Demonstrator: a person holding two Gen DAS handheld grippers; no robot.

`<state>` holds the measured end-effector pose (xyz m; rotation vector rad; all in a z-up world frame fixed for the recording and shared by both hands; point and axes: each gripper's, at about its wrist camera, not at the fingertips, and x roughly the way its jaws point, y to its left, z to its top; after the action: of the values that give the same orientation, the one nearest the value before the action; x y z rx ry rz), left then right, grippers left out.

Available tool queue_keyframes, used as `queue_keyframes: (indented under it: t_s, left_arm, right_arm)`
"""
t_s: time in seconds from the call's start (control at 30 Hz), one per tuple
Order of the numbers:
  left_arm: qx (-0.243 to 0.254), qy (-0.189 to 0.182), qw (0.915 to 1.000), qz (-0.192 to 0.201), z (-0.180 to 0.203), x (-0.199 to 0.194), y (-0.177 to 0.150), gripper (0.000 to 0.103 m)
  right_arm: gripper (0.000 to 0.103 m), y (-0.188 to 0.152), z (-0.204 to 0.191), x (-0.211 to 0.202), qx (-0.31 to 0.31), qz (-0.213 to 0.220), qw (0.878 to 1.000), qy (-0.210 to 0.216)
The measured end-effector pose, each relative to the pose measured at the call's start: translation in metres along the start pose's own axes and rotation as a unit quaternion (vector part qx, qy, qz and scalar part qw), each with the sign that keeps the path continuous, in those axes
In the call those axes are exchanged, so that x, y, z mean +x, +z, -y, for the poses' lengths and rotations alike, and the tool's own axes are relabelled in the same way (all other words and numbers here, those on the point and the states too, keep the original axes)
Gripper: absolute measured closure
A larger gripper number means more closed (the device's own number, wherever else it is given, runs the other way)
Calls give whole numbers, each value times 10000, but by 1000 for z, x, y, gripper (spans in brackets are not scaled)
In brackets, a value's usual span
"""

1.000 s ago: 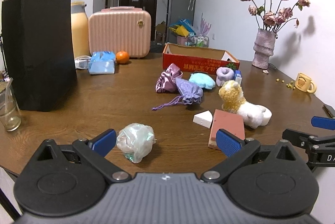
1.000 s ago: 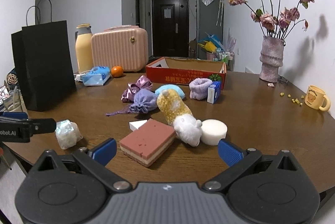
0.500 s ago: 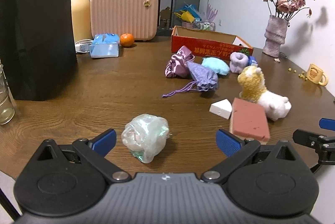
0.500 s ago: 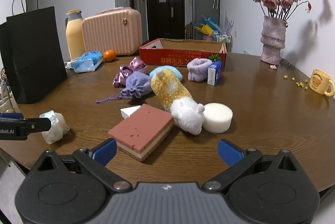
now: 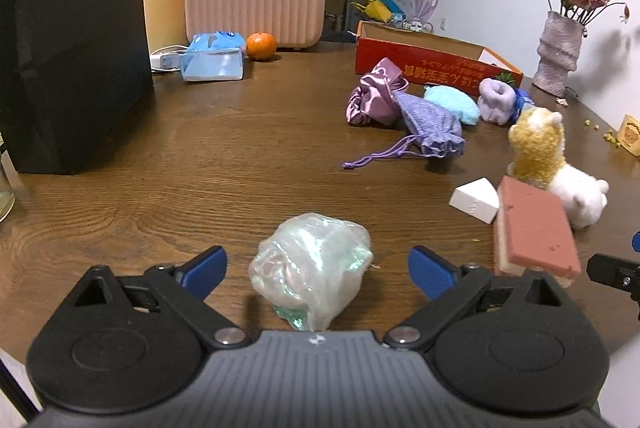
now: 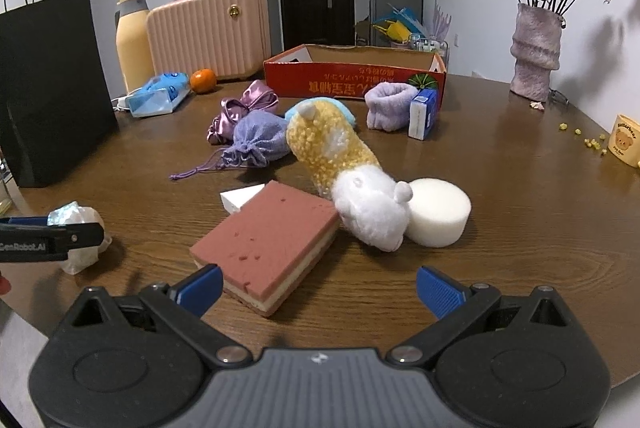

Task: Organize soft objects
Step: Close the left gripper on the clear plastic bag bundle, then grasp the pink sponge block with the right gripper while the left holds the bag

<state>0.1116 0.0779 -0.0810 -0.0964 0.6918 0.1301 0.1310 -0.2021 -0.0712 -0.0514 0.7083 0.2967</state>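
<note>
Nearer than a second ago, the left gripper [image 5: 318, 266] – jaws closing – brackets the iridescent plastic wad [image 5: 310, 280], seemingly untouched; right gripper [image 6: 319, 288] gapes wide.

1. The left gripper [image 5: 316, 270] is pointing forward and angling downward, its two blue-padded fingers [image 5: 204, 268] spreading toward 9 and 3 o'clock while its jaws are closing, with a gap on each side of the crinkly bundle sitting between them.
2. The right gripper [image 6: 320, 286] is angling downward too, its blue fingers [image 6: 438, 290] standing wide apart and gripping nothing.
</note>
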Motion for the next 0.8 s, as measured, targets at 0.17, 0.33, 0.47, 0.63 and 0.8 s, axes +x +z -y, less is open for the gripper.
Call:
queue_keyframes:
  t_s: [0.17,0.33,0.47,0.63,0.8]
  left_arm:
    - [-14,3,9999,-122,-2,16,1,31]
    - [17,-88,9999,-139,-3,24,-1,49]
    - [20,-149,9999,-61,-3,23,-1,55]
    - [34,-211,9998,4,1,21,1,57]
    - [90,-246,9996,138,5,16,5,57]
  right_arm:
    - [0,2,-2,10,5,-65,10000,13]
    - [0,4,-5,14,-18,-76,10000,45]
    - [0,5,-9,15,-44,-62,9999,76]
    - [0,8,-16,19,-92,-33,9999,86]
    - [0,13,-24,25,-161,-16,9999,24]
